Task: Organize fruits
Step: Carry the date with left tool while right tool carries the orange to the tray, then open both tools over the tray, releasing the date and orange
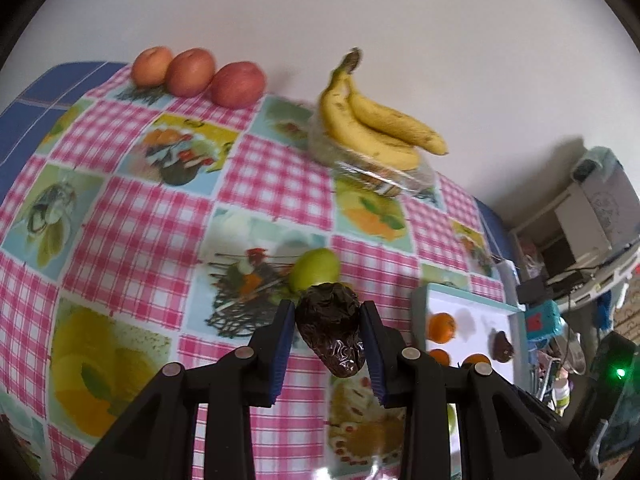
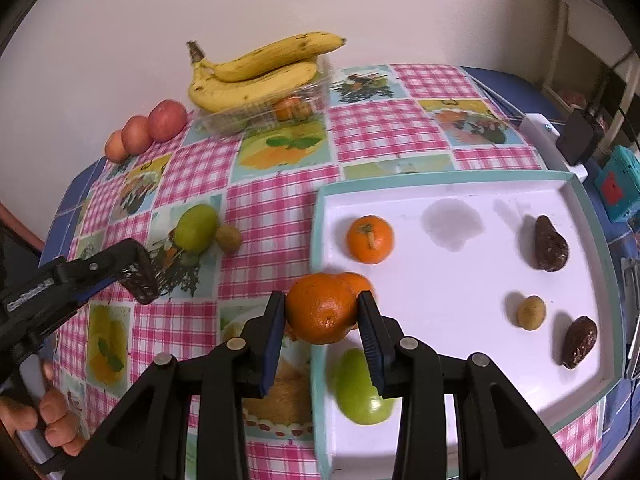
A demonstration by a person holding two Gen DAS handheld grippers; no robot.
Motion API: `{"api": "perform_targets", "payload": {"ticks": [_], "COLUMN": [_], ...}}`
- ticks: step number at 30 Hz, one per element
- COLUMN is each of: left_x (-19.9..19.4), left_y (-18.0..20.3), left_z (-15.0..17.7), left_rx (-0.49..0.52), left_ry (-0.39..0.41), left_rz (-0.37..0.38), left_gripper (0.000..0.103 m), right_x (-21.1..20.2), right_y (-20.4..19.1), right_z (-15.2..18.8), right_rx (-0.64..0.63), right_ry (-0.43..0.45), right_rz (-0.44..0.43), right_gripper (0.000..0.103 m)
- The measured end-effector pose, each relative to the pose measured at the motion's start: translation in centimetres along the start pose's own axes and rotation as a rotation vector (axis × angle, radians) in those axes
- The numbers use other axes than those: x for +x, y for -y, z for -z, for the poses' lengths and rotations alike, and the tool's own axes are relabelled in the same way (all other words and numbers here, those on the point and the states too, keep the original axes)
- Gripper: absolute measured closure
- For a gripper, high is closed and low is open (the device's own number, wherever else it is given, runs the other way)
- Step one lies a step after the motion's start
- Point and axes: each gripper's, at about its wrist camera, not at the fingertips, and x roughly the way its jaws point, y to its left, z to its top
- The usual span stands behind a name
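1. The left gripper [image 1: 328,334] is clamped on a wrinkled dark brown date [image 1: 330,330], held above the bench [image 1: 132,248] in its pink-checked fruit-print cloth.
2. The right gripper [image 2: 322,314] pinches a round orange tangerine [image 2: 321,308] over the near left edge of the white teal-rimmed tray [image 2: 440,184].
3. Open cloth lies between the tray and the far edge, where yellow bananas [image 2: 256,76] rest on a clear plastic box [image 2: 264,114].
4. A green oval fruit [image 2: 197,228] and a small tan fruit [image 2: 228,238] sit on the cloth left of the tray.
5. Another tangerine [image 2: 358,282] behind the held one is mostly hidden; the green fruit [image 2: 360,392] in the tray is partly covered by the right gripper.
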Motion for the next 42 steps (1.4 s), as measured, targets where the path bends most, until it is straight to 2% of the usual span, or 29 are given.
{"api": "perform_targets", "payload": {"ticks": [4, 11, 16, 18, 20, 24, 29, 42], "left_x": [-0.3, 0.2, 1.5, 2.3, 3.1, 4.8, 6.8, 8.9], "left_y": [2.0, 6.9, 11.4, 12.4, 13.1, 14.7, 15.3, 16.4], "left_z": [0.4, 1.9, 4.2, 4.9, 5.4, 6.6, 7.5, 8.8], "left_rx": [0.039, 0.142, 0.263, 0.259, 0.252, 0.321, 0.353, 0.417], "left_ry": [0.003, -0.022, -0.053, -0.082, -0.098, -0.119, -0.143, -0.16], "left_rz": [0.028, 0.085, 0.123, 0.171, 0.188, 0.141, 0.095, 0.059], "left_gripper": [0.068, 0.068, 0.068, 0.068, 0.068, 0.068, 0.068, 0.068], "right_x": [-0.7, -2.3, -3.6, -4.0, -4.3, -4.0, -2.6, 0.5], "right_y": [2.4, 8.7, 11.8, 12.5, 13.0, 13.5, 14.5, 16.1], "right_z": [-0.2, -0.4, -0.3, -0.3, -0.3, -0.3, -0.2, 0.5], "right_rx": [0.057, 0.187, 0.254, 0.275, 0.288, 0.293, 0.317, 0.361], "right_ry": [0.014, 0.053, 0.08, 0.092, 0.103, 0.111, 0.099, 0.064], "right_rz": [0.024, 0.149, 0.177, 0.179, 0.175, 0.158, 0.139, 0.13], "right_gripper": [0.065, 0.065, 0.065, 0.065, 0.065, 0.065, 0.065, 0.065]}}
